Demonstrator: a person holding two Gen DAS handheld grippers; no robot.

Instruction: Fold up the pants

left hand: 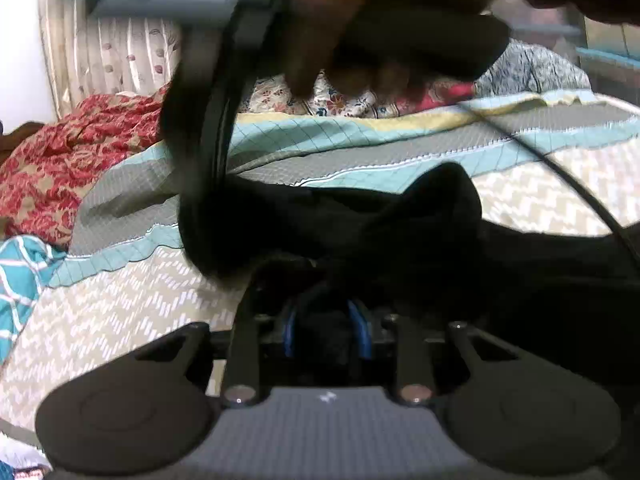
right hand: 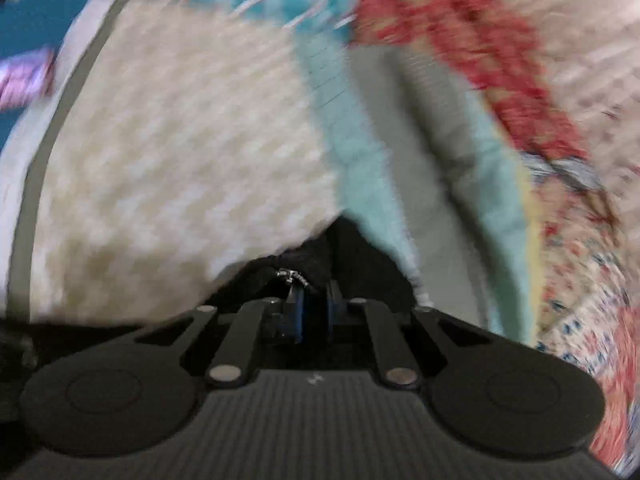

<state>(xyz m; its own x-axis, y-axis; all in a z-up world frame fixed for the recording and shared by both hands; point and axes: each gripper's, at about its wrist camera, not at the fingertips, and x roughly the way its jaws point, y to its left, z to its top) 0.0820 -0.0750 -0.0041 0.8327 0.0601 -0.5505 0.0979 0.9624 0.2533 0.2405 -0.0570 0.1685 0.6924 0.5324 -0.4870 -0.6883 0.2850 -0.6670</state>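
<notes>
The black pants (left hand: 420,232) lie bunched on the patterned bedspread (left hand: 132,312) in the left wrist view. My left gripper (left hand: 326,320) is shut on a fold of the black fabric. The other gripper body (left hand: 216,168) and the hand holding it (left hand: 360,12) cross the top of that view, reaching down to the pants. In the right wrist view my right gripper (right hand: 314,312) is shut on the black pants (right hand: 316,260), at a spot with a small metal zipper pull (right hand: 290,276). This view is blurred by motion.
A red floral blanket (left hand: 68,168) is heaped at the left, also showing in the right wrist view (right hand: 460,40). Floral pillows (left hand: 360,100) lie at the back. A teal patterned cloth (left hand: 20,276) is at the left edge. A black cable (left hand: 560,168) runs across the right.
</notes>
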